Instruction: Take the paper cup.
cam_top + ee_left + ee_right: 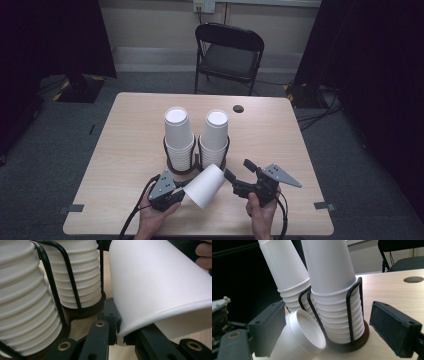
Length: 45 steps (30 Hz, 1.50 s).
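A single white paper cup [205,186] lies tilted above the table's front, its closed base pointing toward the two stacks. My left gripper [181,192] is shut on its rim; in the left gripper view the jaws pinch the cup's [160,282] lip at the left gripper's [120,322] tips. My right gripper [239,170] stands open just right of the cup. In the right gripper view the cup's base [305,331] sits beside the left pad [270,327], and the right pad [394,327] is far off it.
Two tall stacks of white cups [178,135] [215,135] stand in black wire holders [50,272] mid-table, close behind both grippers. A round cable hole [238,108] is in the table farther back. A black folding chair [230,52] stands beyond the table.
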Each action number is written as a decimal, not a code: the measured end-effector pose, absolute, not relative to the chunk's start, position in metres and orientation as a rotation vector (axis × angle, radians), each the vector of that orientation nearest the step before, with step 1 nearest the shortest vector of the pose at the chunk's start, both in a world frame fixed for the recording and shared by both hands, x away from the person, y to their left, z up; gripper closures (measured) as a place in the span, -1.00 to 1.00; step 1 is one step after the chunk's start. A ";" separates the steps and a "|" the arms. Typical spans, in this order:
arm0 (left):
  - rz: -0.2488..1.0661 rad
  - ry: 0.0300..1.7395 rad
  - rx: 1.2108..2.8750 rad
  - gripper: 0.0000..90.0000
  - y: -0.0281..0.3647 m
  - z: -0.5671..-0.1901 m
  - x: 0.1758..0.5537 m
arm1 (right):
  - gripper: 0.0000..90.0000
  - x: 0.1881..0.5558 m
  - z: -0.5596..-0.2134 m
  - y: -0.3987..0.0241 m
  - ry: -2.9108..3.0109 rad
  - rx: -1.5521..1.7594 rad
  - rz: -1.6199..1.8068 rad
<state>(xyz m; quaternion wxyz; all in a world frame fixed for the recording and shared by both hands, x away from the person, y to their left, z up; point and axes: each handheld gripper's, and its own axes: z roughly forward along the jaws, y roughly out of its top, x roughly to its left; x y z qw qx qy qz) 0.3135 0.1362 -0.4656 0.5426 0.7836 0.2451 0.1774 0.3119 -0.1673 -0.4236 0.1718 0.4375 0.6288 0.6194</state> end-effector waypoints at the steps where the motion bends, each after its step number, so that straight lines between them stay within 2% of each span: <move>1: 0.419 0.568 1.872 0.88 0.137 -0.464 0.314 | -0.71 0.311 -0.424 -0.168 1.785 1.240 1.754; 13: 0.352 0.556 1.930 0.88 0.137 -0.452 0.320 | -0.72 0.293 -0.443 -0.171 1.811 1.252 1.738; 25: 0.367 0.551 2.049 0.88 0.134 -0.439 0.327 | -0.71 0.284 -0.449 -0.173 1.961 1.004 1.739; 34: 0.264 0.537 2.143 0.88 0.130 -0.431 0.340 | -0.71 0.283 -0.450 -0.166 2.038 0.815 1.647; 37: 0.266 0.569 2.160 0.88 0.129 -0.429 0.342 | -0.71 0.284 -0.452 -0.163 2.069 0.751 1.633; 45: 0.221 0.508 2.266 0.88 0.124 -0.427 0.347 | -0.72 0.283 -0.459 -0.149 2.102 0.622 1.585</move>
